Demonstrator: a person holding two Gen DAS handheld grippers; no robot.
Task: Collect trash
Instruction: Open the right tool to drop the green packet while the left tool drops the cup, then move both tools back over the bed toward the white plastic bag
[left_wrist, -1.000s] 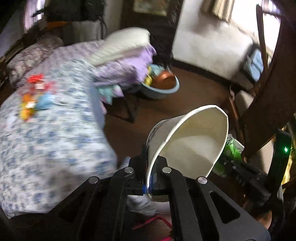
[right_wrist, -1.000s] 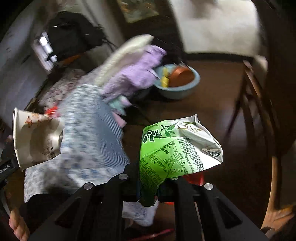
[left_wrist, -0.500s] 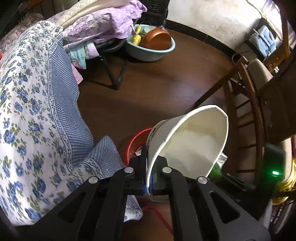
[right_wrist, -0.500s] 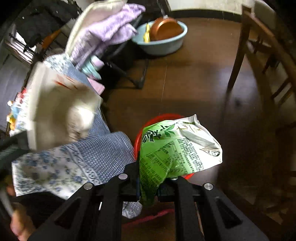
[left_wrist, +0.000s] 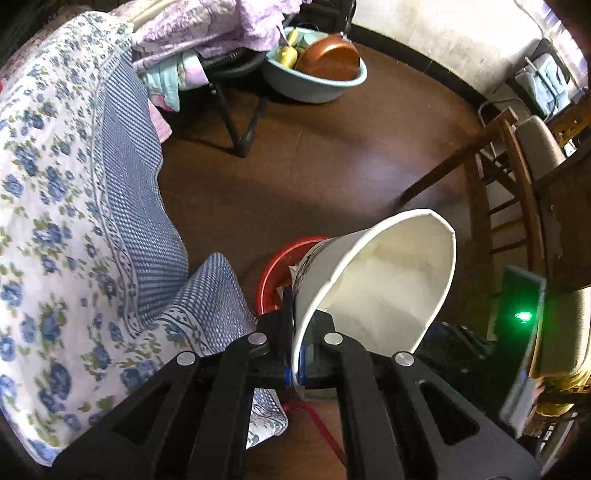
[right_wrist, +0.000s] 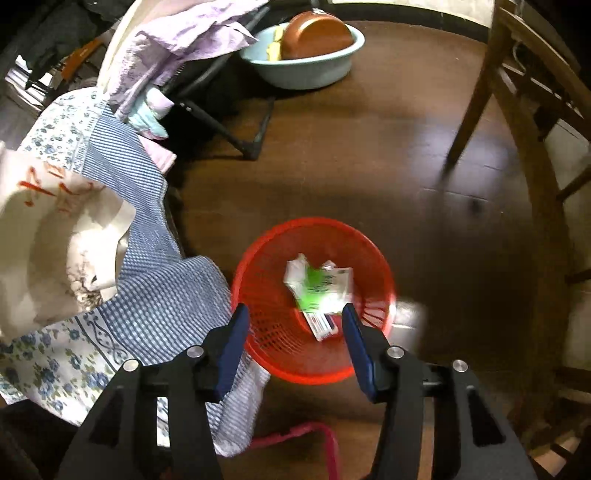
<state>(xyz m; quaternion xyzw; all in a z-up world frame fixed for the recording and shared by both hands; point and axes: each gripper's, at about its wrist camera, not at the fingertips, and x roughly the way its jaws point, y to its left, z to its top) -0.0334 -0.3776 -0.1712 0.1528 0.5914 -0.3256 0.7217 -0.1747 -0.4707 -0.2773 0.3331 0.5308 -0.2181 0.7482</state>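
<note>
Left tongs (left_wrist: 295, 354) clamping cup (left_wrist: 384, 284) (right (right_wrist: 295, 332) opening)

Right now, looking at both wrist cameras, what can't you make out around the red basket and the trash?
- Left wrist view: most of the red basket is hidden behind the paper cup that the left gripper pinches.
- Right wrist view: the cup is blurred and cut off by the left edge, its print unreadable.
- Green wrapper in the basket: text too small and blurred.
- Pale patch beside the basket: blurred, unidentifiable.
</note>
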